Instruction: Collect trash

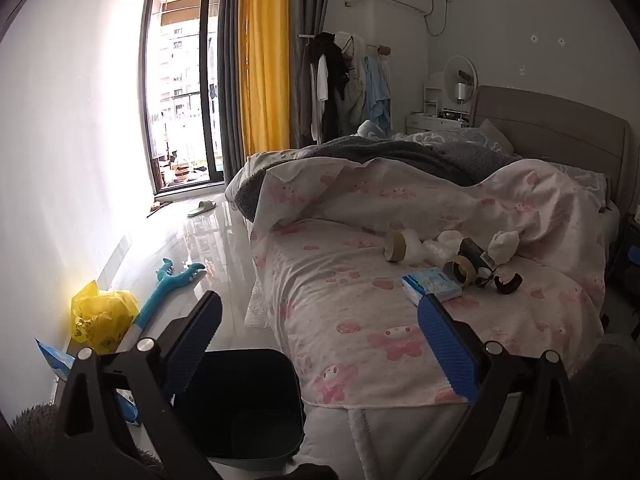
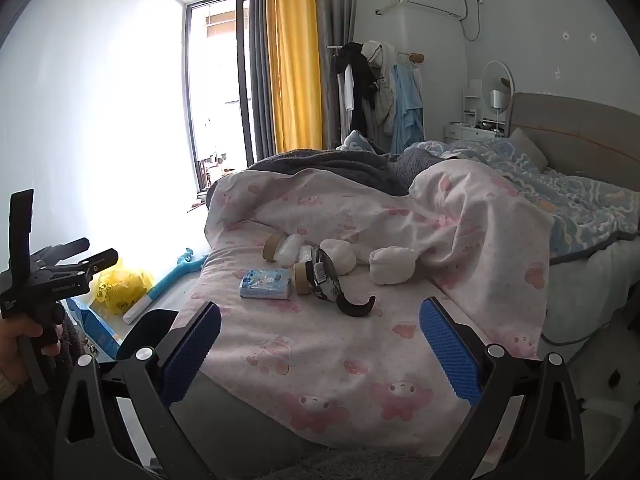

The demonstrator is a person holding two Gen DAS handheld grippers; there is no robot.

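Lying on soft pink quilt (image 2: 320,352), cardboard tape rolls (image 2: 304,278), crumpled white tissues (image 2: 392,266)

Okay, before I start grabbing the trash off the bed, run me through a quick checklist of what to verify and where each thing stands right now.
1. Left gripper open and empty: ok.
2. Right gripper open and empty: ok.
3. Black bin within view beside the bed, mouth unobstructed: ok.
4. Trash on the pink blanket visible and uncovered, the tissue pack, tape roll and crumpled white wad: ok.
5. Bin empty enough to take it all: cannot tell, its bottom is dark.
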